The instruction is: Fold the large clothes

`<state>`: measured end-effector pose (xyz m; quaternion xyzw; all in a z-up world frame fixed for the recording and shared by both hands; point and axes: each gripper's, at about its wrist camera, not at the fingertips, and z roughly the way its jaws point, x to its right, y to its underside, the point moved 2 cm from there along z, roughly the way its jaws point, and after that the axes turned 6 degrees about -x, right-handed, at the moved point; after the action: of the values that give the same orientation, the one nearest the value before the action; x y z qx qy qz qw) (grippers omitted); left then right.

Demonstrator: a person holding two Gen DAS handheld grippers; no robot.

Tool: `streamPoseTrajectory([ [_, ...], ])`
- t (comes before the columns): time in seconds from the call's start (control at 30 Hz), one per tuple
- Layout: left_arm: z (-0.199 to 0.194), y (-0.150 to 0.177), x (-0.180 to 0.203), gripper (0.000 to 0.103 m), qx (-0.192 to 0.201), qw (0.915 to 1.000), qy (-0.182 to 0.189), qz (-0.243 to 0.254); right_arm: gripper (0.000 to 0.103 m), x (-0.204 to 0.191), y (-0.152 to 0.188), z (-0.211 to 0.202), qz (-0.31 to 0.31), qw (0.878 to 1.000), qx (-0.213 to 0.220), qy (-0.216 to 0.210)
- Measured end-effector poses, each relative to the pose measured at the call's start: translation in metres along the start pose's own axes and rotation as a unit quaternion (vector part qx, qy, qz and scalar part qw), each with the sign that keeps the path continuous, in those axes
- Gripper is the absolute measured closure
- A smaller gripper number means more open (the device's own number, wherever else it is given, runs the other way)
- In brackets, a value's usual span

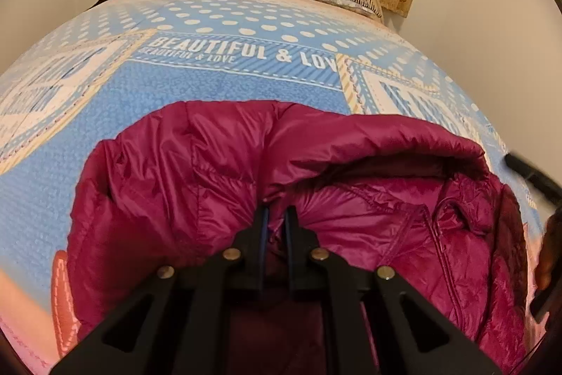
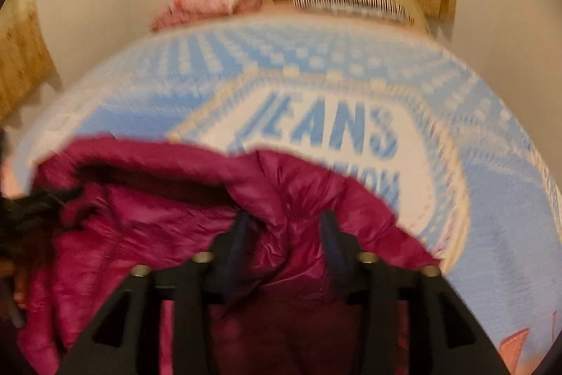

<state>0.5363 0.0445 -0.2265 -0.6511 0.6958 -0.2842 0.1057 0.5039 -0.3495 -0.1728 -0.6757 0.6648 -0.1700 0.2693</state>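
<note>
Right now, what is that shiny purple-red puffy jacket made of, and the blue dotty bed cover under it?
The shiny magenta quilted puffer jacket looks like thin nylon or polyester: glossy, crinkled, stitched into puffy panels, probably padded. The blue polka-dot printed bed cover looks like matte woven cotton or a blend: no shine, lying flat, with printed letters.

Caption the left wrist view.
Left gripper shut on a magenta jacket lying on a blue bedspread.
</note>
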Motion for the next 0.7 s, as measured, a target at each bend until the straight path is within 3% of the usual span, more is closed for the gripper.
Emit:
streamPoseTrajectory([
  [0.13, -0.001, 0.001, -0.002, 0.093, 0.002, 1.0, 0.005, -0.003, 0.054, 0.002, -0.03, -0.02, 0.068, 0.997, 0.028, -0.02],
  [0.3, -0.002, 0.002, 0.0, 0.093, 0.005, 1.0, -0.002, 0.002, 0.054, -0.039, -0.056, 0.035, 0.057, 0.996, -0.046, -0.043],
  [0.47, -0.016, 0.002, 0.0, 0.088, 0.028, 0.9995, -0.014, 0.005, 0.054, -0.057, -0.021, 0.079, 0.039, 0.993, -0.108, -0.018],
  [0.53, -0.036, 0.002, 0.007, 0.081, 0.063, 0.9976, -0.022, 0.014, 0.056, -0.054, -0.007, 0.081, 0.032, 0.994, -0.107, -0.022],
  [0.6, -0.06, -0.004, 0.016, 0.064, 0.108, 0.9936, -0.027, 0.02, 0.056, -0.051, 0.0, 0.075, 0.024, 0.995, -0.095, -0.026],
  [0.7, -0.089, -0.019, 0.033, 0.049, 0.157, 0.9872, -0.02, 0.021, 0.056, -0.049, 0.003, 0.075, 0.026, 0.995, -0.089, -0.03],
])
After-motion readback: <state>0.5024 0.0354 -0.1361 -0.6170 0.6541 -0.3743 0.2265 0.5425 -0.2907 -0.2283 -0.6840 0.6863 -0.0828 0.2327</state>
